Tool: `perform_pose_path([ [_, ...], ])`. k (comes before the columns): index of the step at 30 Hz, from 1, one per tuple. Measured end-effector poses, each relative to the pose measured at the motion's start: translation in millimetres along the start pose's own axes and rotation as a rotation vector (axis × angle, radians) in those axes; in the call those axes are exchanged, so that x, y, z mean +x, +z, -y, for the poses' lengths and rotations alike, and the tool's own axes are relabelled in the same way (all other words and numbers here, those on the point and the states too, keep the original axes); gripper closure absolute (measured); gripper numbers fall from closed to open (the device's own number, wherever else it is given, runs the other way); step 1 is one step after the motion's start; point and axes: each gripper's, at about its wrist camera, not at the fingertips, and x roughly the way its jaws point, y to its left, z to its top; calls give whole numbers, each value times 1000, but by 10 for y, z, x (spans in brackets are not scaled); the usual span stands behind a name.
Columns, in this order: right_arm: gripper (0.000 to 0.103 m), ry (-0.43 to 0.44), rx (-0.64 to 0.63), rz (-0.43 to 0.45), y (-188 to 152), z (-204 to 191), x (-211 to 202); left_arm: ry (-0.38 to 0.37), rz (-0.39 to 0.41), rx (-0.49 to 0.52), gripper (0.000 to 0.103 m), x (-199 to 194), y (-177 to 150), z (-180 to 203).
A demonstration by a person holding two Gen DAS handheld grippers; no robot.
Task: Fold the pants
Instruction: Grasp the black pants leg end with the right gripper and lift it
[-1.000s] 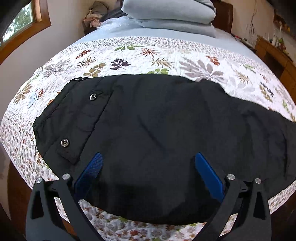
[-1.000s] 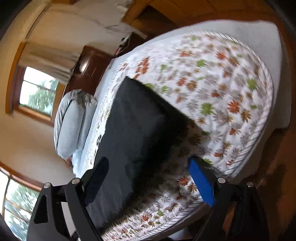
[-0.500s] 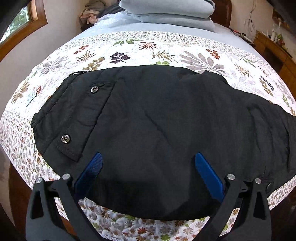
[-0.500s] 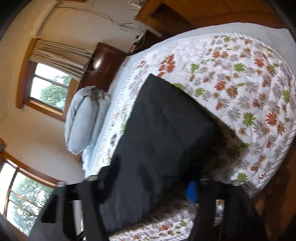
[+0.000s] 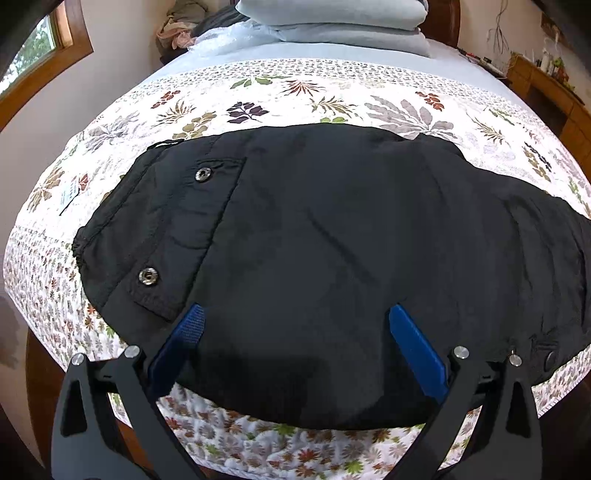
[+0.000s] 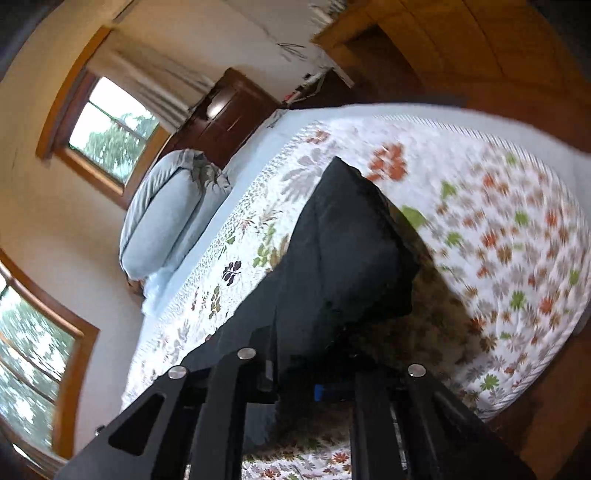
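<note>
Black pants [image 5: 332, 251] lie flat across the floral quilt, waistband and snap pocket at the left, legs running off to the right. My left gripper [image 5: 295, 325] is open, its blue fingers [image 5: 184, 336] just above the pants' near edge, holding nothing. In the right wrist view the leg end of the pants [image 6: 351, 251] is lifted off the quilt. My right gripper [image 6: 314, 369] is shut on the pants' hem, the cloth bunched between its jaws.
The floral quilt [image 5: 314, 96] covers the bed, with its near edge at the bottom. Folded grey bedding [image 5: 332, 18] sits at the headboard. A wooden dresser [image 5: 554, 88] stands at the right. Windows [image 6: 110, 125] are in the far wall.
My right gripper closed on the leg end of the pants and began lifting it. My left gripper moved slightly forward over the pants and stayed open.
</note>
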Motion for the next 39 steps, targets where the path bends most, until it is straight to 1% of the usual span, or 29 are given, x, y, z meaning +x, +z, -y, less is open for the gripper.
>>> perform_pose_path([
  [3, 92, -18, -93, 12, 14, -351, -39, 0, -3, 0, 3, -5, -12, -68],
  [7, 92, -32, -217, 16, -4, -840, -53, -28, -2, -9, 3, 5, -28, -122],
  [8, 92, -37, -259, 18, -23, -1016, -49, -29, -1, -9, 3, 9, -30, -124],
  [13, 93, -39, -391, 3, -136, -1577, 26, -43, -2, -20, 3, 35, -31, -140],
  [14, 93, -37, -426, -5, -188, -1719, 60, -48, -3, -22, 3, 37, -29, -147],
  [19, 93, -8, -565, -39, -430, -2169, 191, -63, -4, -27, 3, 37, -34, -167],
  [20, 93, -1, -611, -52, -522, -2305, 236, -64, -3, -26, 3, 40, -32, -165],
  [25, 93, 28, -761, -115, -907, -2695, 465, -68, 1, -31, 3, 44, -38, -166],
  [28, 93, 37, -832, -152, -1120, -2828, 594, -69, 3, -37, 3, 42, -41, -167],
  [31, 93, 54, -877, -222, -1379, -2938, 809, -77, 3, -47, 3, 39, -38, -178],
  [36, 93, 38, -953, -300, -1717, -2988, 1025, -89, 1, -55, 3, 37, -31, -195],
  [39, 93, 38, -997, -362, -1929, -2975, 1135, -98, 0, -63, 3, 36, -25, -208],
])
